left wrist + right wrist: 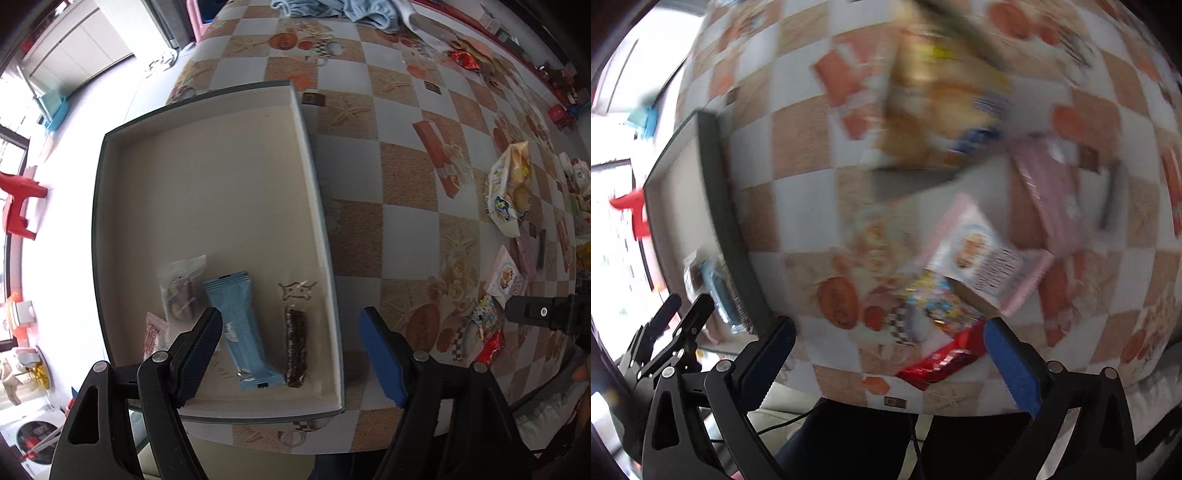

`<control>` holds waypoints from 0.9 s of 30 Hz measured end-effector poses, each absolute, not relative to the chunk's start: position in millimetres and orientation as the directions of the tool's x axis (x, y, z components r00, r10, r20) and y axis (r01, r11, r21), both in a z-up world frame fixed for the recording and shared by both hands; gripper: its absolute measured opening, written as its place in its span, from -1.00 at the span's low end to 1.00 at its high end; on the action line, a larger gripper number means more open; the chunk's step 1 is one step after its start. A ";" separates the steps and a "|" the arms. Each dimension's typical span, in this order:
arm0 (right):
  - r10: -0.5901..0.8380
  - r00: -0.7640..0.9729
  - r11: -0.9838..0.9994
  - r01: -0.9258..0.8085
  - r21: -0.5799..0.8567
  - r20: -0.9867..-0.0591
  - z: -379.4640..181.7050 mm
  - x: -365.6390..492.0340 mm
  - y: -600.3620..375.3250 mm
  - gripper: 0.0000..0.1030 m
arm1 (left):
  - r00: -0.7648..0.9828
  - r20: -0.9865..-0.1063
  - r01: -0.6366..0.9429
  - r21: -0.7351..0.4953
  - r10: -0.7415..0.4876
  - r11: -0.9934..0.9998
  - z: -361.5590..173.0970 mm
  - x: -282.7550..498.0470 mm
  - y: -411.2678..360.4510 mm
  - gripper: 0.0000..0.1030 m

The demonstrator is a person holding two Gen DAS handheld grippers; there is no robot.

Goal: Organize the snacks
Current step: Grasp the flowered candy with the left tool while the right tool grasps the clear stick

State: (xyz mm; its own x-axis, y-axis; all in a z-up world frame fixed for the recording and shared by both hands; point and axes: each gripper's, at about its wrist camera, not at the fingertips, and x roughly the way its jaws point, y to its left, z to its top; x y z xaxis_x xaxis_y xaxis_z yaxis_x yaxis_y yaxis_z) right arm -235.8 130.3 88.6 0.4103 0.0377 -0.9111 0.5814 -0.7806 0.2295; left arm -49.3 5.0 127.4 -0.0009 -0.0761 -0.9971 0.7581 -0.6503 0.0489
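- Your left gripper [291, 350] hangs over the near end of the grey box [110, 155], fingers apart, nothing between them.
- Inside the box lie a blue wrapper [240, 325], a dark bar [296, 347] and a clear packet [181, 291].
- Your right gripper [890, 358] is spread wide and empty above loose snacks on the checked tabletop [798, 147], a red packet [942, 363] just ahead.

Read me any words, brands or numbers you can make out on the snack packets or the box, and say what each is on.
"soft", faint and partly hidden: on the box floor, by the light blue packet.
Pink-and-white packet: a block of black print, too blurred to read.
Colourful packet: print too small to read.
Red wrapper: blurred, unreadable.
Nothing else legible.
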 end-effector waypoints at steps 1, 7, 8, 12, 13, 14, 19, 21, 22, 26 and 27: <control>0.038 0.409 -0.805 0.553 0.215 -0.912 86.3 -243.8 140.9 0.99 | -0.005 -0.998 0.745 0.041 -0.067 -0.666 126.6 -54.8 9.7 0.55; 0.068 0.405 -0.894 0.431 0.125 -0.912 74.3 -274.6 192.4 0.99 | -0.029 -0.999 0.635 -0.032 0.017 -0.772 119.3 -94.9 44.0 0.55; 0.071 0.412 -0.906 0.407 0.113 -0.909 71.3 -278.4 202.5 0.99 | -0.024 -0.999 0.610 -0.038 0.029 -0.791 116.7 -102.1 53.6 0.55; 0.075 0.429 -0.927 0.363 0.095 -0.900 65.8 -287.9 230.8 0.99 | 0.004 -0.996 0.550 -0.074 0.091 -0.832 100.9 -126.3 81.5 0.55; 0.075 0.431 -0.929 0.357 0.094 -0.899 65.7 -289.5 237.7 0.99 | 0.007 -0.992 0.559 -0.102 0.128 -0.823 95.4 -131.4 83.8 0.55; 0.073 0.433 -0.931 0.353 0.095 -0.898 65.3 -289.7 243.7 0.99 | 0.012 -0.986 0.578 -0.128 0.165 -0.806 89.1 -136.8 83.7 0.55; 0.073 0.435 -0.935 0.344 0.091 -0.897 65.1 -297.9 272.1 0.99 | 0.031 -0.965 0.704 -0.165 0.262 -0.691 61.4 -155.7 76.9 0.55; 0.077 0.437 -0.936 0.341 0.086 -0.896 65.5 -302.3 284.4 0.99 | 0.020 -0.956 0.747 -0.181 0.294 -0.640 55.3 -161.9 75.8 0.55; 0.079 0.439 -0.937 0.339 0.084 -0.895 65.1 -304.0 289.2 0.99 | 0.013 -0.952 0.766 -0.187 0.306 -0.615 53.1 -164.3 76.1 0.55; 0.078 0.452 -0.942 0.325 0.083 -0.889 61.3 -311.2 307.7 0.99 | 0.020 -0.945 0.801 -0.180 0.325 -0.572 43.4 -172.3 88.9 0.55; 0.077 0.454 -0.942 0.324 0.085 -0.887 61.0 -315.0 313.3 0.99 | 0.033 -0.945 0.805 -0.167 0.324 -0.570 39.8 -173.0 92.3 0.55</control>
State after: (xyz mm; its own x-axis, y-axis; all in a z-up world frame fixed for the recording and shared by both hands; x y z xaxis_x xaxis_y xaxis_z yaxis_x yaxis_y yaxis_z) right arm -315.0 313.3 61.0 0.4545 0.0766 -0.8875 0.3243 -0.9422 0.0847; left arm -173.0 92.3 39.8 0.0327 0.3241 -0.9455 0.8046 -0.5697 -0.1674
